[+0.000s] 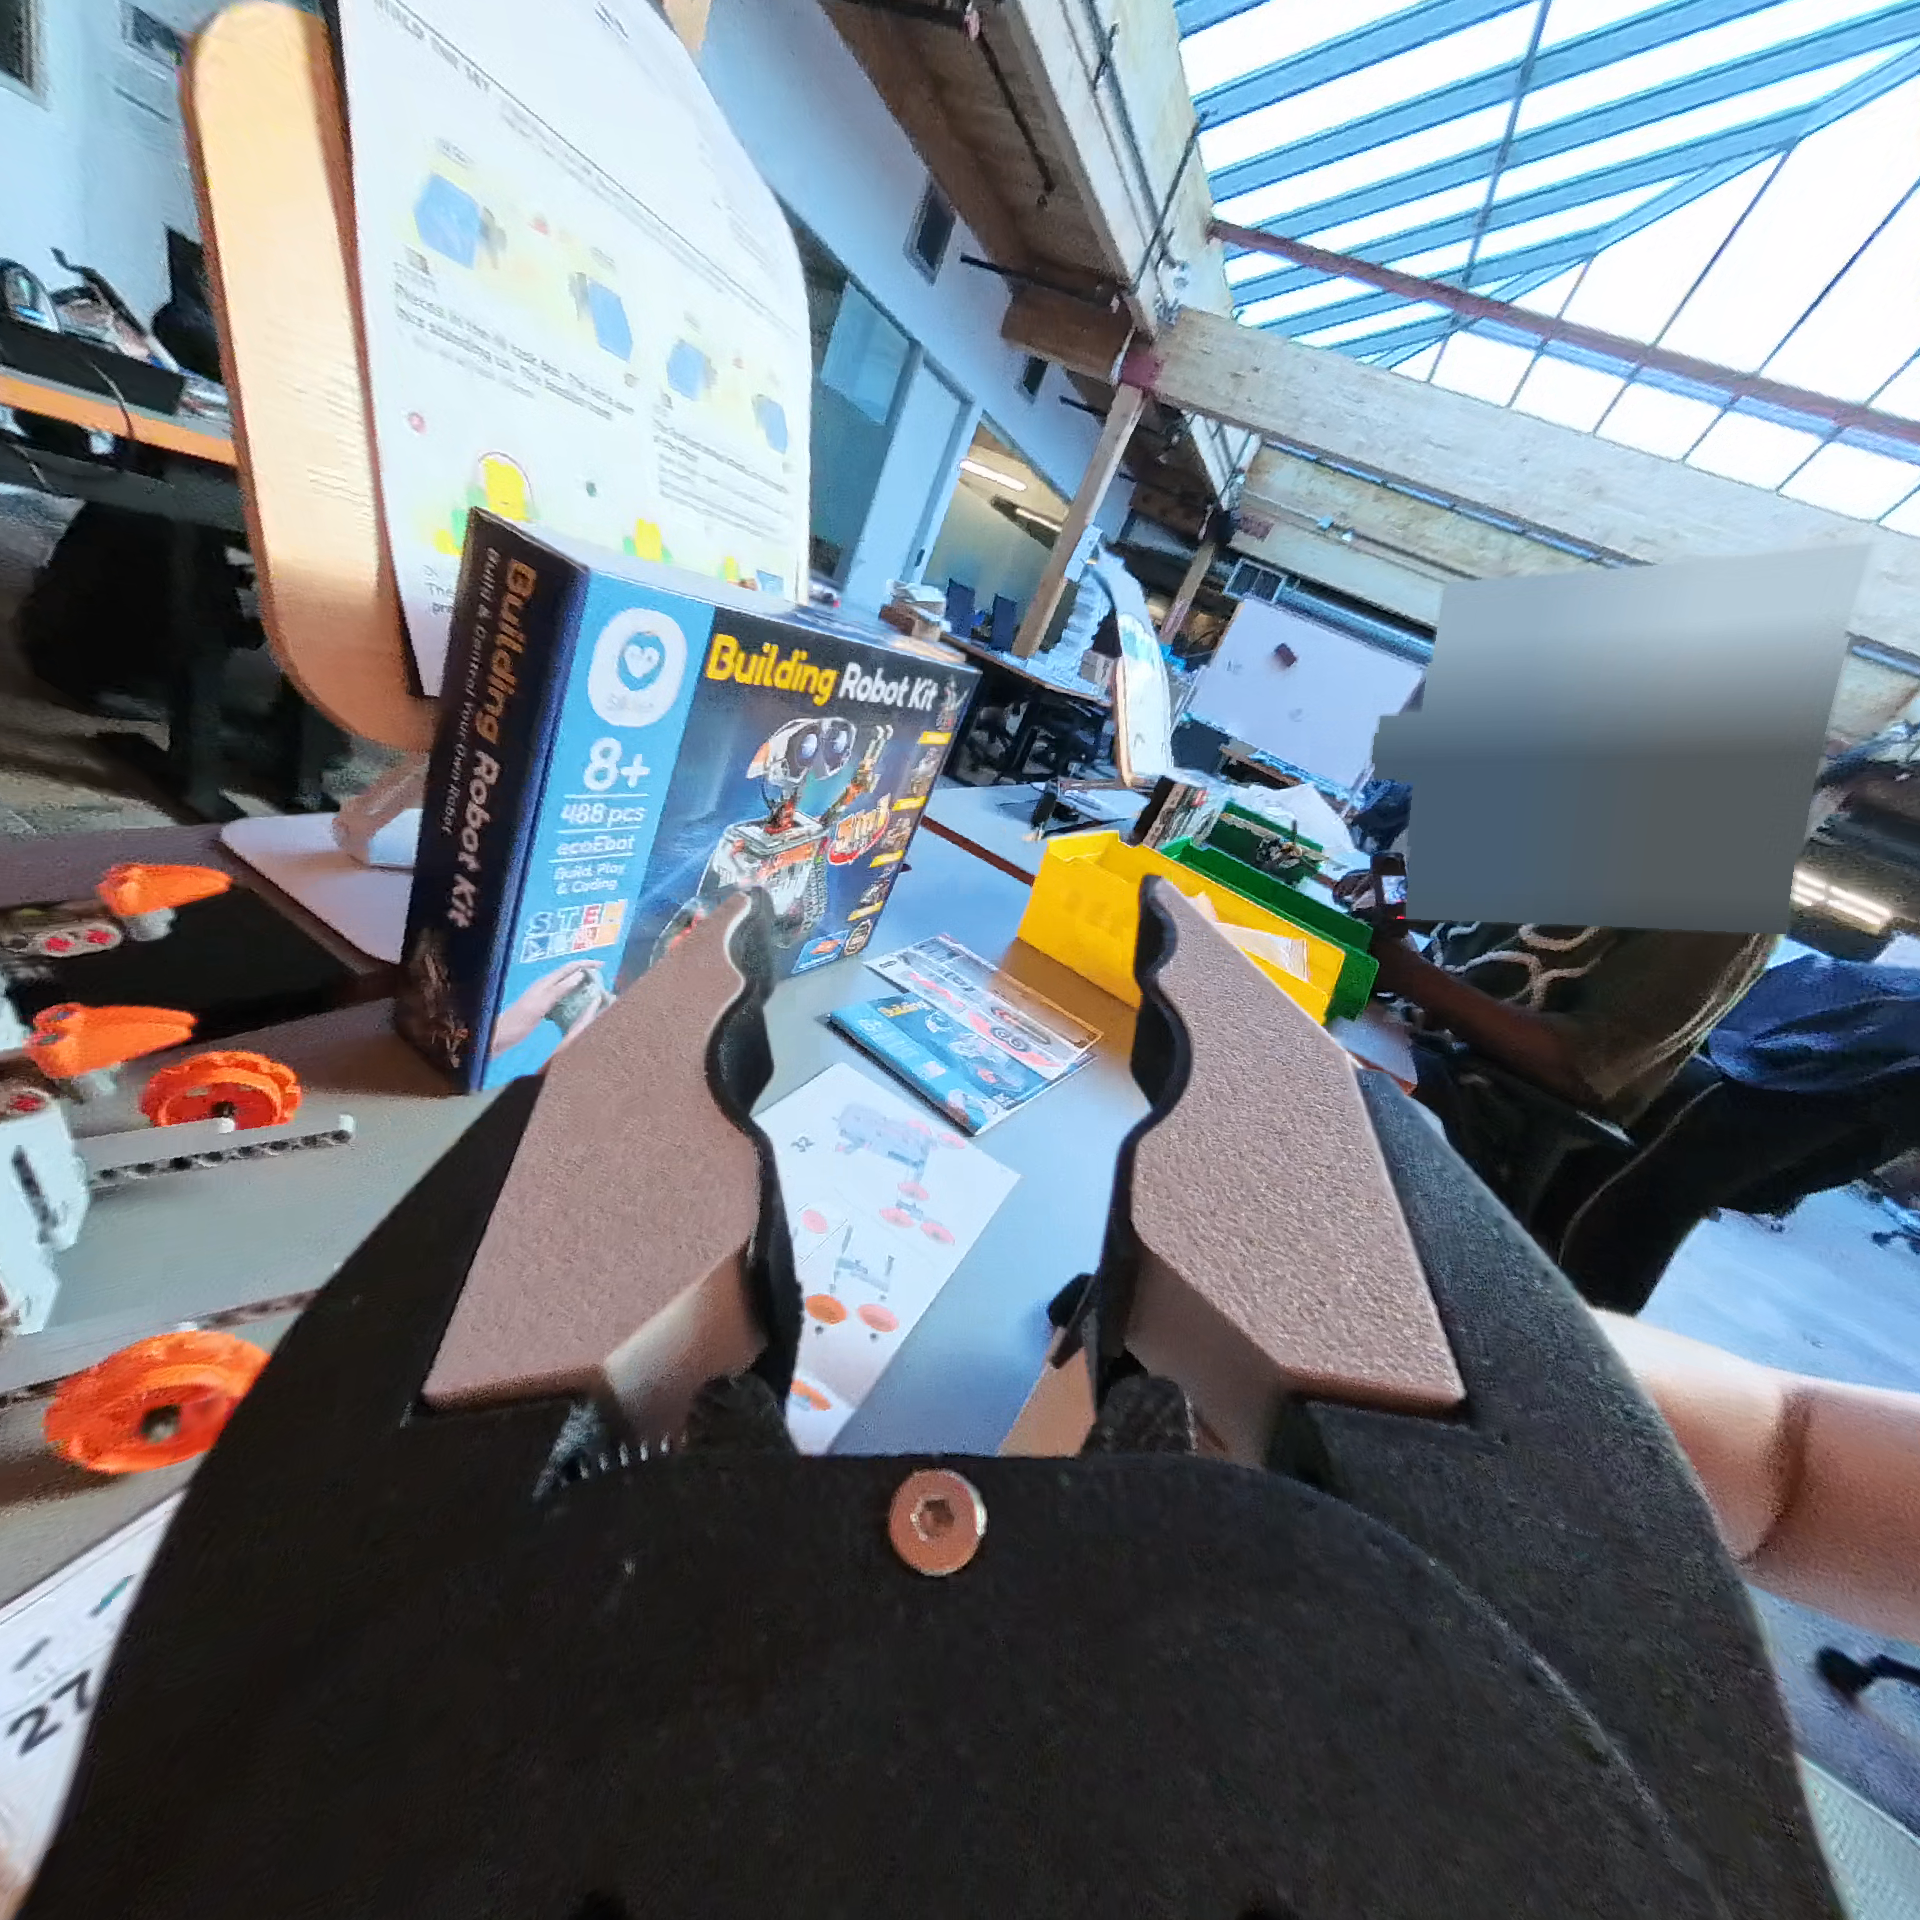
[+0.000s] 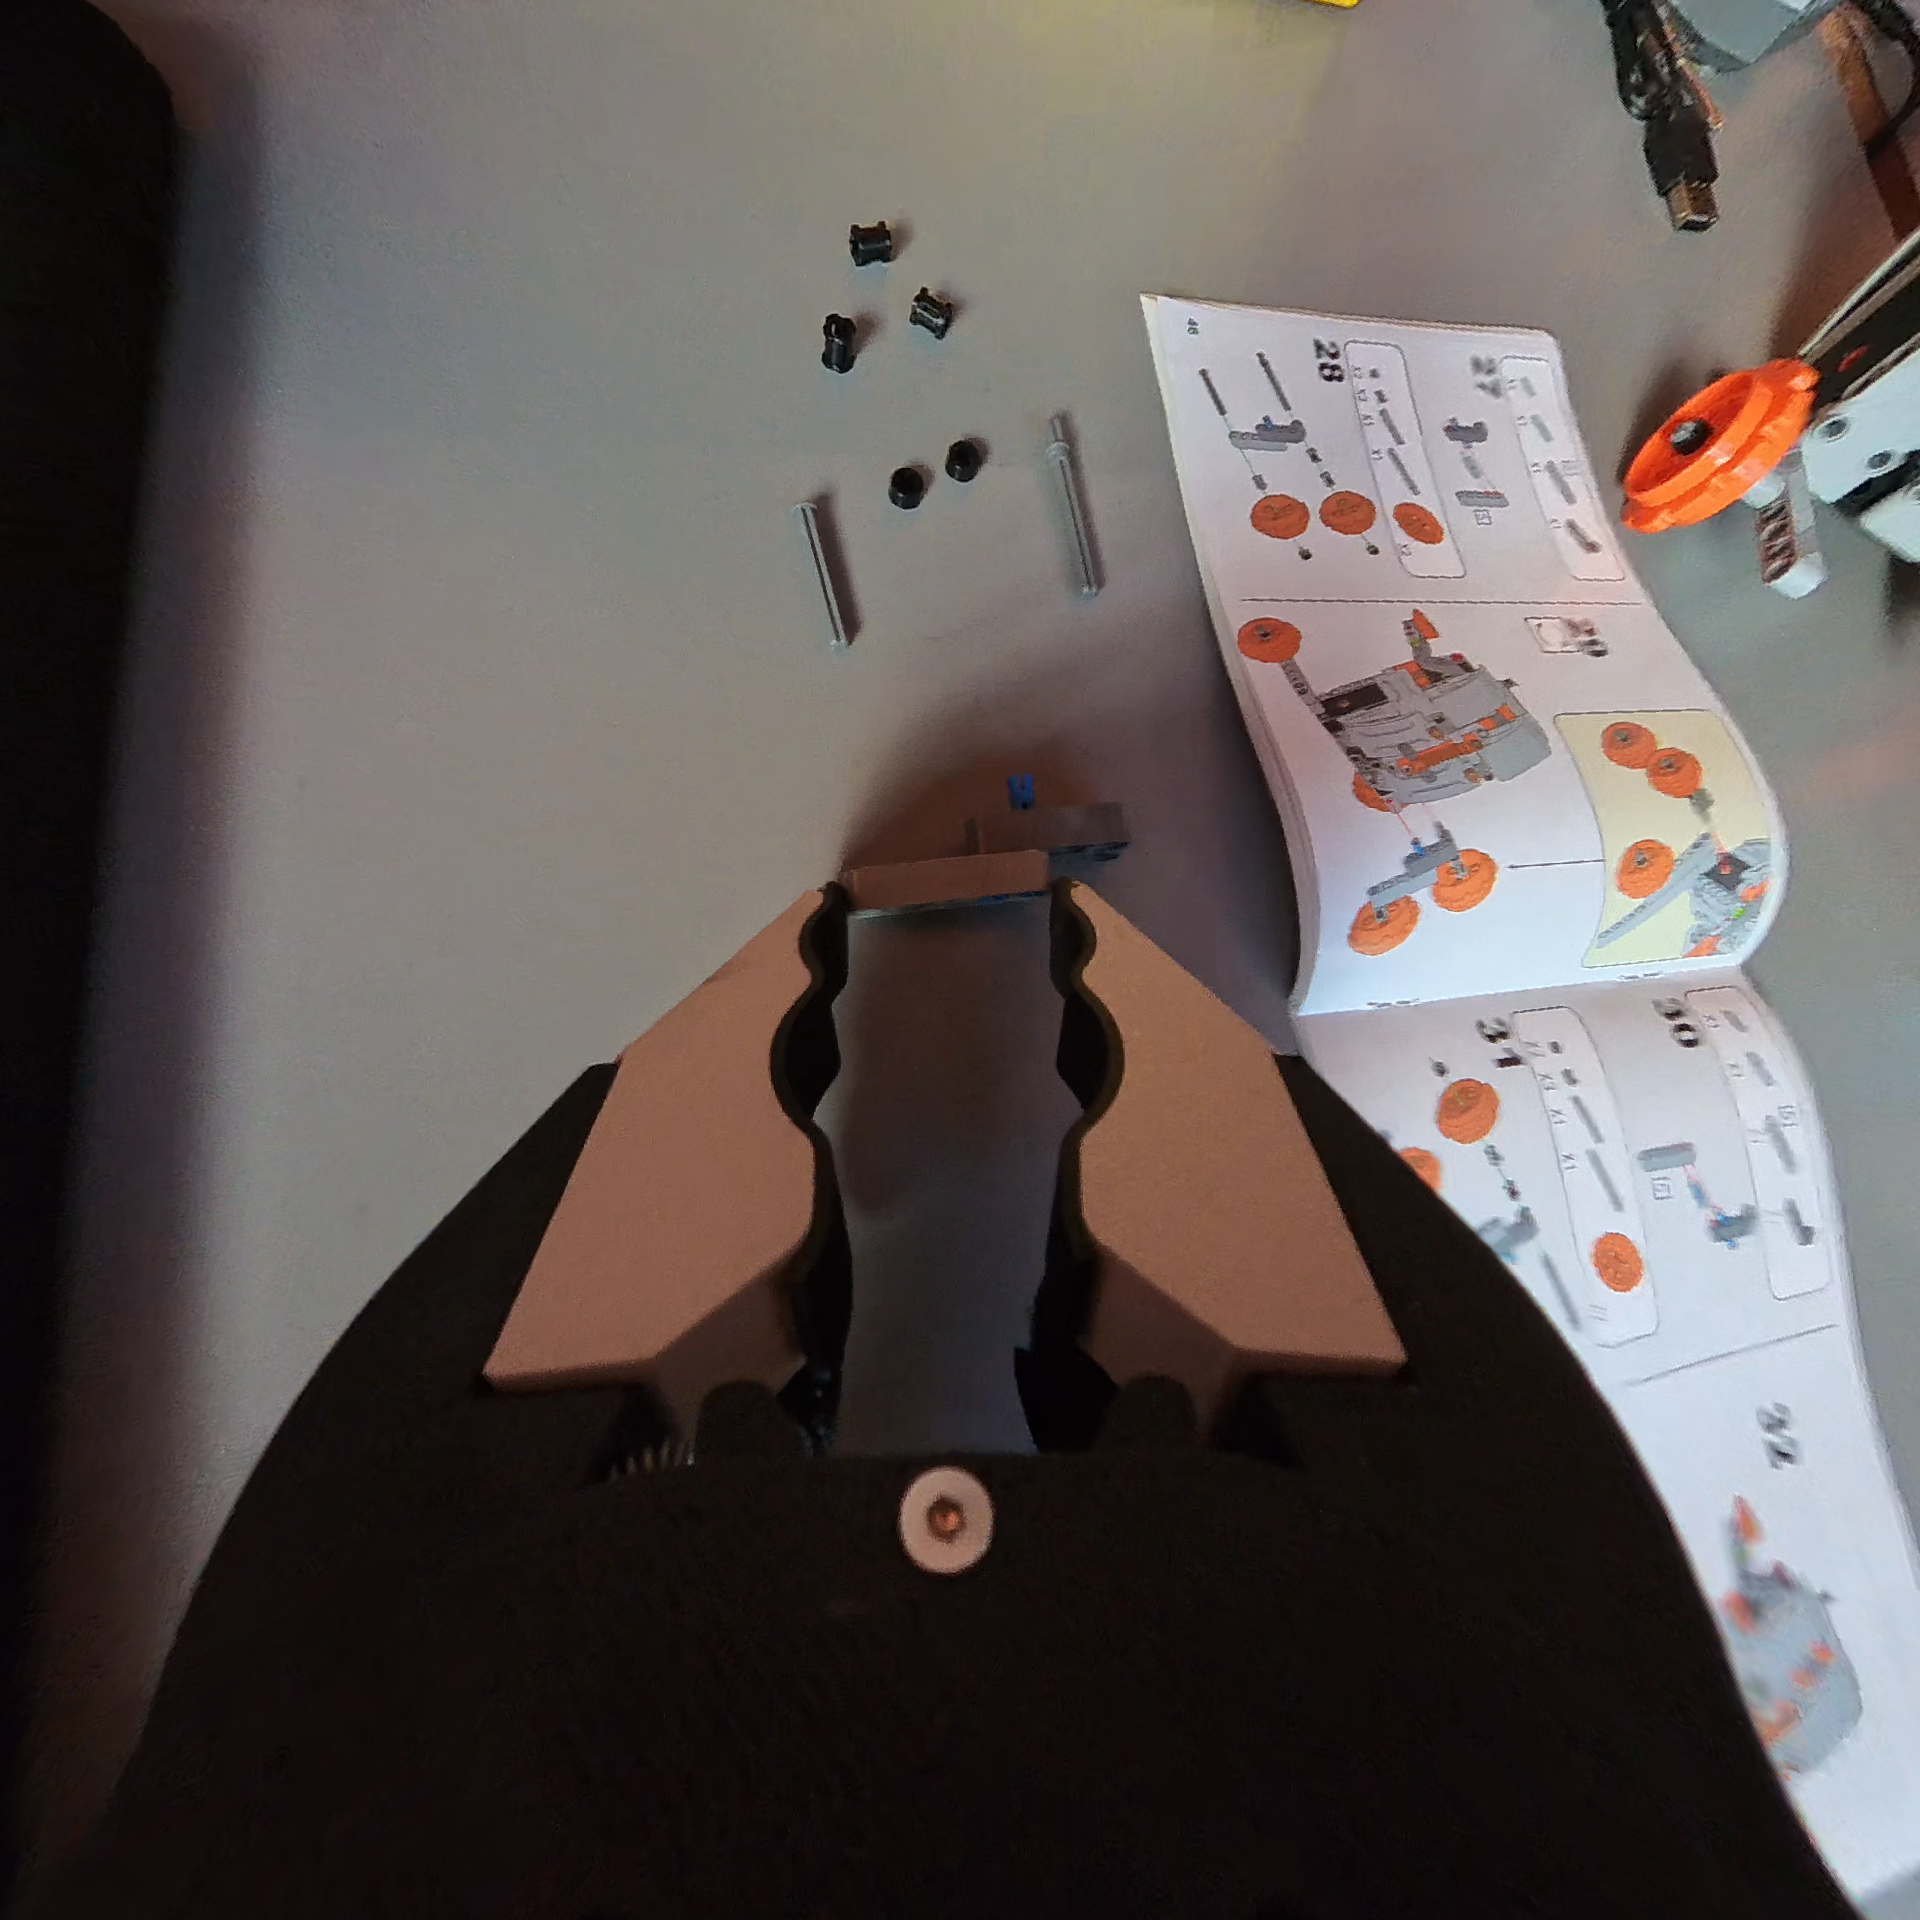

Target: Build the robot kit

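My right gripper (image 2: pixel 948 896) is shut on a small grey building piece (image 2: pixel 1081 826) with a blue pin, held across its fingertips just above the grey table (image 2: pixel 468 623). Beyond it lie several black bushes (image 2: pixel 906 485) and two grey axles (image 2: pixel 826 571). An open instruction booklet (image 2: pixel 1455 675) lies to its right. My left gripper (image 1: pixel 945 914) is open and empty, raised above the table and pointing at a robot kit box (image 1: pixel 675 821). A partly built model with orange wheels (image 1: pixel 218 1089) is at its left; one wheel also shows in the right wrist view (image 2: pixel 1714 442).
Leaflets (image 1: pixel 966 1018) and a loose instruction sheet (image 1: pixel 883 1195) lie ahead of the left gripper. A yellow bin (image 1: pixel 1091 914) and a green bin (image 1: pixel 1278 894) stand behind them. A person sits at the right. A printed board (image 1: pixel 571 312) stands behind the box. A black cable (image 2: pixel 1673 156) lies far right.
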